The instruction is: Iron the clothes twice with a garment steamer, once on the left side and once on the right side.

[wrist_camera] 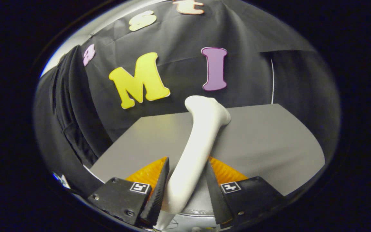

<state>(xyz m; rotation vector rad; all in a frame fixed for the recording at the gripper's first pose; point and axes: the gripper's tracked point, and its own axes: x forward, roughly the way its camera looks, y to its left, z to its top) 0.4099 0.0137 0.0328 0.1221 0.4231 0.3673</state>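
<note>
hand-held gripper [185, 188] clamps garment steamer [196, 145].

Steamer [198, 141] smooth glossy plastic; table [269, 145] matt, smooth; garment [66, 106] dark cloth

A plain grey desk [262, 141] spreads out ahead of the tool [185, 180] and runs back to the black cloth wall. The white garment steamer [201, 135], whose handle sits between the tool's fingers, has its flared head at the desk's far edge.
</note>
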